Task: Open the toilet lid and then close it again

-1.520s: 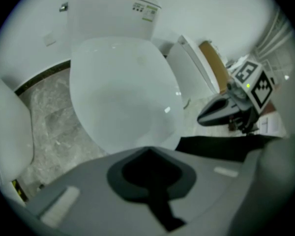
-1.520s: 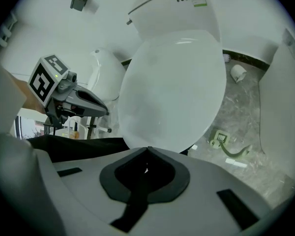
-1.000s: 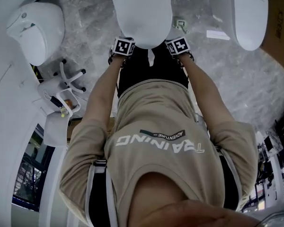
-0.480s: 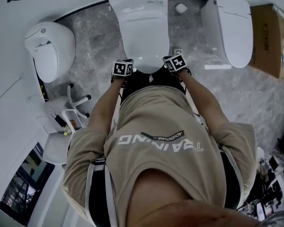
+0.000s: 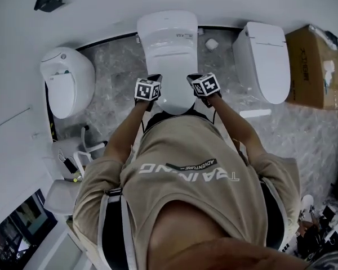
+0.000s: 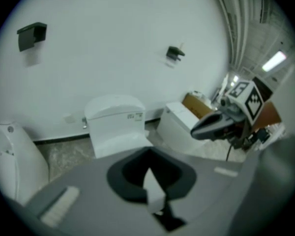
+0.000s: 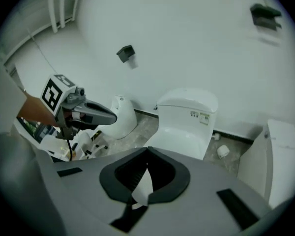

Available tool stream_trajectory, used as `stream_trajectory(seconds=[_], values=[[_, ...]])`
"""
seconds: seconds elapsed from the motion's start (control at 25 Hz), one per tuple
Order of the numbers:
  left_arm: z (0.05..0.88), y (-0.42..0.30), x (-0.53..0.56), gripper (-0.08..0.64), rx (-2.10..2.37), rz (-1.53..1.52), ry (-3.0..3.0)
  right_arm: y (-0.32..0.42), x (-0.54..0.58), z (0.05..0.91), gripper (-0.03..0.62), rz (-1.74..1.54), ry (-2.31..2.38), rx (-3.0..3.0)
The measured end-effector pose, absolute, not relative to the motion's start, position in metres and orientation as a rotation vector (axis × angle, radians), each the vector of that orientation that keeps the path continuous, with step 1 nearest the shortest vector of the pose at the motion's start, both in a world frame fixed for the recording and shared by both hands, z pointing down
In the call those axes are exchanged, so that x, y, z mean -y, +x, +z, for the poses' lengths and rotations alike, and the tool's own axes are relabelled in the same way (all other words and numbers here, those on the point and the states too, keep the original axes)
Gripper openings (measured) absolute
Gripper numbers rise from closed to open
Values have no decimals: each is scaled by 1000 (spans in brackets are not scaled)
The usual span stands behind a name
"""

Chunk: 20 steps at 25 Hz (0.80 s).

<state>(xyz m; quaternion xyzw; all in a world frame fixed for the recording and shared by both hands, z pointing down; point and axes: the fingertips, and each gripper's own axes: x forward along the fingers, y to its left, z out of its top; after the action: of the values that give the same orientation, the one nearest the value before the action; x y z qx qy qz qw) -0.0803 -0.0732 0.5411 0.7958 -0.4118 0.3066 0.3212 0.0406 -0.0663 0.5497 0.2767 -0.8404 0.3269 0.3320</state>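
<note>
The middle toilet stands against the white wall with its lid lying down flat. In the head view both grippers hover over the lid's front end, the left gripper at its left side and the right gripper at its right. Neither touches the lid. The left gripper view shows the tank and the flat lid beyond the left gripper, with the right gripper in the air beside it. Both grippers are shut with nothing in them; the right gripper looks at the same toilet.
A rounder toilet stands to the left and a third one to the right. A cardboard box sits at the far right, a paper roll on the marble floor. White fittings and a stool are at the lower left.
Both grippers have risen from the front edge of the lid and now point less steeply down. The head view has pulled back, taking in the whole toilet and the wall.
</note>
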Motion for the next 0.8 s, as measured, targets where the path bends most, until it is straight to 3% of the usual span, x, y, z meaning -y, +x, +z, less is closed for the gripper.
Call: stream_trajectory(seconds=[0.28,0.8], values=[[465,-68,118,5,1154,664,2271,19,107,477,14,487,740,2303],[267,-65,198,5,1475,376,2604,28,180,280,14,184,1172,2605]])
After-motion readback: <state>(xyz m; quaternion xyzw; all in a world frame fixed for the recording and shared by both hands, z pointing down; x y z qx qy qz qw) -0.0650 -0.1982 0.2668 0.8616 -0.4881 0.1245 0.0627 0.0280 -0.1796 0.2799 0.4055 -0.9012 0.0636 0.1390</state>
